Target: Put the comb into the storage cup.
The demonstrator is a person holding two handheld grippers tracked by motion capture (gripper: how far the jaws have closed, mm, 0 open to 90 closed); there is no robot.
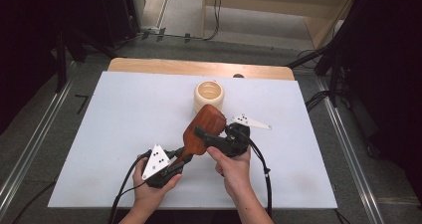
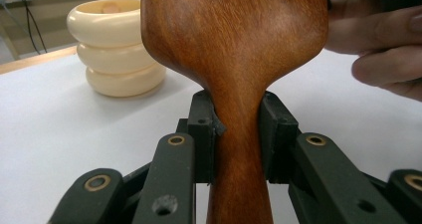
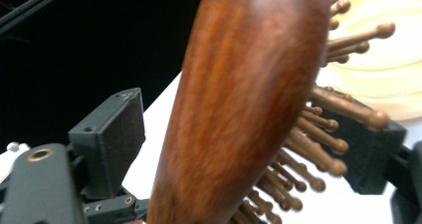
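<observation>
Firstly, high view — a wooden hairbrush (image 1: 203,129) is held up over the white table (image 1: 99,149), its paddle head tilted toward the far edge. The left gripper (image 1: 180,157), low and near the front of the table, has the brush's handle; a hand (image 1: 152,186) wraps its body under the grey three-cornered plate. The right gripper (image 1: 211,137) reaches across the brush head from the right side, borne by the other hand (image 1: 234,167). A cream ribbed cup (image 1: 209,95) stands on the table just behind the brush.

Left gripper view — left gripper (image 2: 238,134): jaws narrow, both pads pressed on the neck of the hairbrush (image 2: 234,50), which rises upright between them with its smooth back facing the camera. The cream ribbed cup (image 2: 117,47) stands beyond, to the upper left, on the white table (image 2: 59,129). Fingers (image 2: 383,50) of the other hand show at the right edge.

Right gripper view — right gripper (image 3: 239,134): jaws fairly wide, set either side of the hairbrush (image 3: 244,104) head. One pad stands clear of the wooden back; the other lies among the bristle pins (image 3: 318,134), though contact there cannot be judged. The cream ribbed cup (image 3: 383,74) lies behind, at the upper right.
</observation>
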